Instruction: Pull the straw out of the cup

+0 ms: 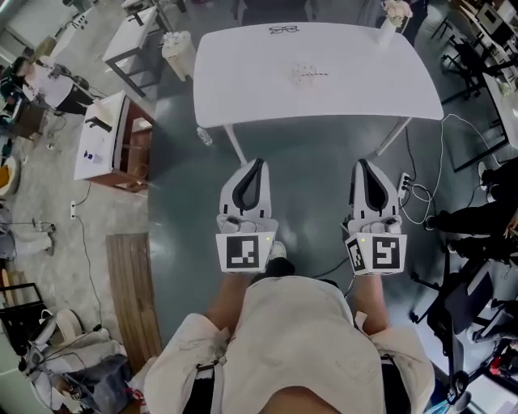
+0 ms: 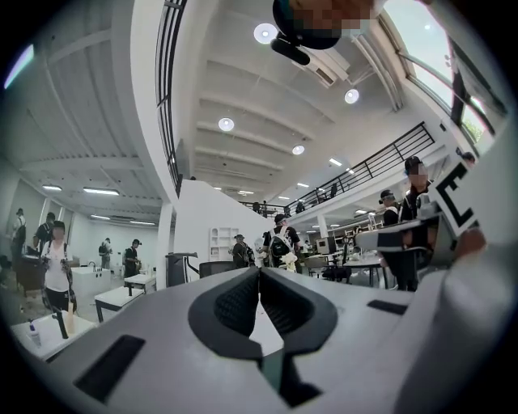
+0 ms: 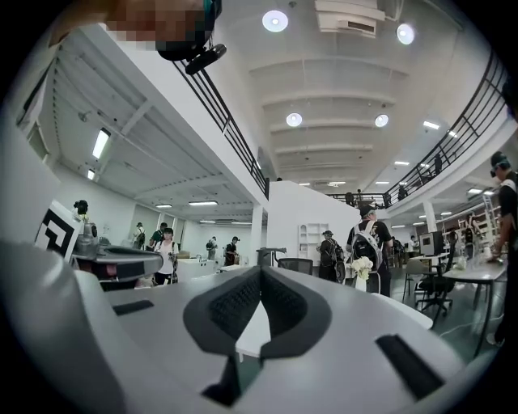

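In the head view a clear cup (image 1: 305,73) with a thin straw (image 1: 316,74) stands near the middle of a white table (image 1: 243,81) ahead of me. My left gripper (image 1: 257,162) and right gripper (image 1: 361,162) are held level side by side over the floor, well short of the table's near edge. Both point toward the table. The left gripper (image 2: 259,271) has its jaws pressed together with nothing between them. The right gripper (image 3: 259,271) is likewise shut and empty. The cup does not show in either gripper view.
A pair of glasses (image 1: 283,30) lies at the table's far edge, and a vase of flowers (image 1: 392,18) stands at its far right corner. A power strip and cables (image 1: 409,190) lie on the floor at the right. A small cabinet (image 1: 109,141) is at the left. Several people (image 3: 366,242) stand beyond.
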{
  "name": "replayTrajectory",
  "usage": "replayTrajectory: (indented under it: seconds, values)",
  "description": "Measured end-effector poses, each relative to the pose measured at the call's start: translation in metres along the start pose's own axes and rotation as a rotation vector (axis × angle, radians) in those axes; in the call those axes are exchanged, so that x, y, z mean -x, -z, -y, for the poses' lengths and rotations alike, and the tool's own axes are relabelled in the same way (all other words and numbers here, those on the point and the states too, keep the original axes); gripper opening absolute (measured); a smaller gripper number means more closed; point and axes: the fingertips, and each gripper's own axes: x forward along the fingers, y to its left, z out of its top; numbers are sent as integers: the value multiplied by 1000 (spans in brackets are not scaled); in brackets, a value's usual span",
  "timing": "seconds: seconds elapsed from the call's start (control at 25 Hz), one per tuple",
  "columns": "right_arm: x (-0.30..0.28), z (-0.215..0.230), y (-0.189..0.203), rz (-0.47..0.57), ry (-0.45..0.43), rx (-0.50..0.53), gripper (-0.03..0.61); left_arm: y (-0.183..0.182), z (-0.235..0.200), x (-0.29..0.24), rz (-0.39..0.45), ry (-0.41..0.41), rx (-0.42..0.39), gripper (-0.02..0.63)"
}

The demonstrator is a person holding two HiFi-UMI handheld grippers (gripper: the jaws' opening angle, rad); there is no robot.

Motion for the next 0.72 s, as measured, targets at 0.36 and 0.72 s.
replayTrajectory:
  seconds: [0.36, 0.72]
  values:
    - [-43, -2, 6, -21, 30, 15, 3, 15, -30, -39, -17, 31, 27, 5]
    - [-81, 44, 28, -15, 42, -15, 3, 28, -16, -99, -17, 49, -5, 6]
